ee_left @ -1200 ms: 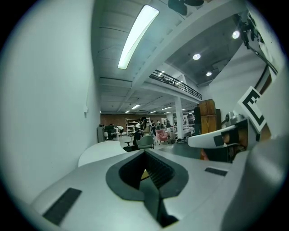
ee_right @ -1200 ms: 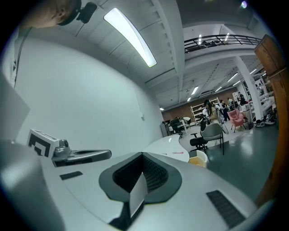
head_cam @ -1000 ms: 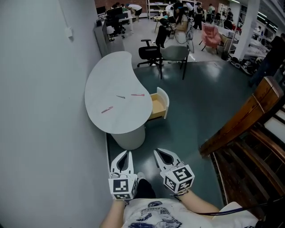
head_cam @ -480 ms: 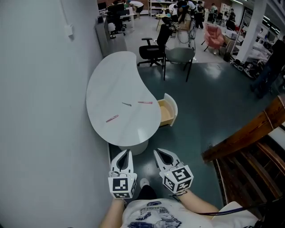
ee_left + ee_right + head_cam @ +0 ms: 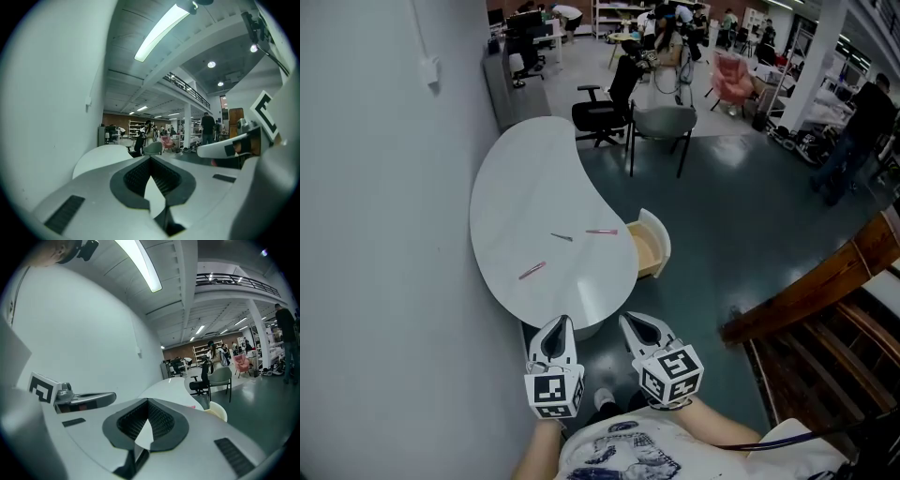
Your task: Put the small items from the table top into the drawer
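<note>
Currently both tools sit short of the table, nothing picked yet.

- Left gripper: jaws fully together, nothing between them. Dark ribbed pads set in white plastic.
- Right gripper: same, tips meeting, empty.
- Table: white kidney-shaped top, smooth with a faint sheen, against the plain wall. Its near edge lies just beyond both fingertips.
- Small items, all on the top, all ahead of the fingers:
  - near pink stick, thin; long axis diagonal, near-left to far-right. Lies ahead of the left gripper and slightly to its left, so that hand looks the nearer one.
  - short dark piece, further in; too small to identify.
  - far pink stick, long axis running across, one end towards the drawer. It lies ahead between the two tools, about equally near each.
- Drawer: pulled open at the table's right edge; curved white front, pale wood inside, looks empty. It lies beyond the right gripper, to its right.
- Judgement: jaws must open before any grasp. Thin sticks flat on a hard top will likely need a low pinch across the short axis.
- Beyond: dark glossy floor, black office chair, grey chair.
</note>
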The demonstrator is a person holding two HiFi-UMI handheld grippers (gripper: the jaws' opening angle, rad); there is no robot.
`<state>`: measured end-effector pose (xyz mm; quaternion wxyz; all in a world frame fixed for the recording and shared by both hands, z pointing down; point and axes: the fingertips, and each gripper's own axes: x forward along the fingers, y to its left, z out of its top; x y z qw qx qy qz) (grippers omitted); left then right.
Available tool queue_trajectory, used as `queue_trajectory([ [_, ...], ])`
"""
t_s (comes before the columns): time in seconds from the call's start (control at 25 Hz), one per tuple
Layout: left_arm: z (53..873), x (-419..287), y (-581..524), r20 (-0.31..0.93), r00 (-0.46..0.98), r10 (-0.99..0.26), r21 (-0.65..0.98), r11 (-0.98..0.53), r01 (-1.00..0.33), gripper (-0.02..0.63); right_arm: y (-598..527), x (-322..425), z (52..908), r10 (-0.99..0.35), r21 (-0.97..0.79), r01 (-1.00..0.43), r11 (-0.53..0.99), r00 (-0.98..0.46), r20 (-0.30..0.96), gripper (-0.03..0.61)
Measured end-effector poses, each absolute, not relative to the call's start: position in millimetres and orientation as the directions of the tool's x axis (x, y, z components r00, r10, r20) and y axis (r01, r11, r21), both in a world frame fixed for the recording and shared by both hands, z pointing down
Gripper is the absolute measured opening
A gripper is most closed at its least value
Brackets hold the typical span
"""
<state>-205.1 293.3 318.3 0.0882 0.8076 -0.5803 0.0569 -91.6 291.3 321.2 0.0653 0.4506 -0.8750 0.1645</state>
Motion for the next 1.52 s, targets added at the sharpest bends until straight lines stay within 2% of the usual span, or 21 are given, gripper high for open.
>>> queue_trajectory([
  [0.6,333,-209,202,0.195,0.293,-0.936,0.059,-0.287,-0.956,0.023,185,-101,340,-0.739,-0.235,-0.788,0.569,-0.615,0.273,0.02],
  [1.52,361,-195,16,0.29,0.071,-0.954,0.042,-0.062,-0.997,0.023,-31,-88,371,-0.566,-0.294,-0.642,0.708,-0.765,0.308,0.02],
])
